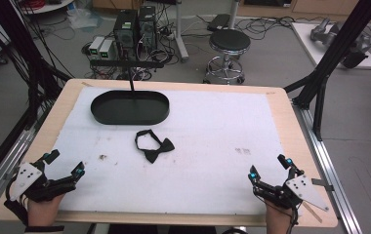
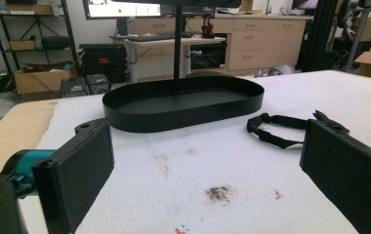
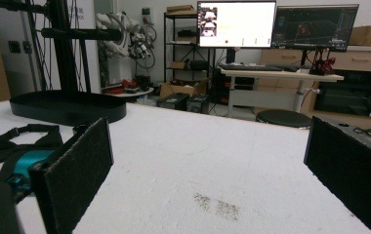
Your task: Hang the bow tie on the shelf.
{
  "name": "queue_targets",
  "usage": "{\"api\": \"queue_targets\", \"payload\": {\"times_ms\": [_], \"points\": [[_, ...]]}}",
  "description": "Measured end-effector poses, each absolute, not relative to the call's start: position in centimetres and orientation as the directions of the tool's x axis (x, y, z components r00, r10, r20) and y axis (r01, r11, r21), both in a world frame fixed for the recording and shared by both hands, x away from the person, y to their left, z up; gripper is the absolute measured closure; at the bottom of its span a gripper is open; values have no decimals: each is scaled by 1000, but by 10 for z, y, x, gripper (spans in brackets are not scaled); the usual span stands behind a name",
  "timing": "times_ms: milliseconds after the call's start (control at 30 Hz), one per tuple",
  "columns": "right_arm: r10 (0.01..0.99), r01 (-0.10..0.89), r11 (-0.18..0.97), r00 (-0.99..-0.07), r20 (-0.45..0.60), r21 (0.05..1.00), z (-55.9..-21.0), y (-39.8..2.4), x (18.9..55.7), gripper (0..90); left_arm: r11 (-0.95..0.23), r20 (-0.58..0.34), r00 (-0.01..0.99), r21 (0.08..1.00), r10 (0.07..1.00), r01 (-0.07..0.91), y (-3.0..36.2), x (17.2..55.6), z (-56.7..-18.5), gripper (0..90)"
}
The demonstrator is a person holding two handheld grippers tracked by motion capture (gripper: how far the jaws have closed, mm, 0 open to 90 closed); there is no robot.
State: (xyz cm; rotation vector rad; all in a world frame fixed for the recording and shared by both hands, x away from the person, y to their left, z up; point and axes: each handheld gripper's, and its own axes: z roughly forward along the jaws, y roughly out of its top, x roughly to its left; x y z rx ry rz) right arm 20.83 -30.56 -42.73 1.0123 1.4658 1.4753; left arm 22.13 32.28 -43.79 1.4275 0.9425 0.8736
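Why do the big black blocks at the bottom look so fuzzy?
In both gripper views the jaws sit very close to the camera, so they blur; the bow tie and black tray stay sharper. The high view is evenly lit with soft shadows.

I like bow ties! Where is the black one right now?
In the high view, the bow tie lies flat near the white mat's middle, just in front of the black oval tray.

A lab: monitors (image 3: 276, 24), desktop computers (image 1: 134, 27), cables across the floor (image 1: 271, 24).
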Motion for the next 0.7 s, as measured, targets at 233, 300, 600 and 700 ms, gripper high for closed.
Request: {"api": "queue_targets", "payload": {"times_ms": [233,300,600,700], "points": [[936,-13,-9,-352,4,1000,-427,-307,208,30,-21,-12,415,997,910,73,322,221,-436,62],[936,-11,-9,-352,5,1000,-427,-307,209,30,-33,-3,429,996,903,77,319,221,-434,61],[937,-25,-33,-348,22,999,-426,-309,207,30,-80,33,514,994,857,69,297,227,-412,62],[936,-30,-41,-350,28,999,-426,-310,207,30,-102,44,546,992,836,76,284,234,-406,62]]}}
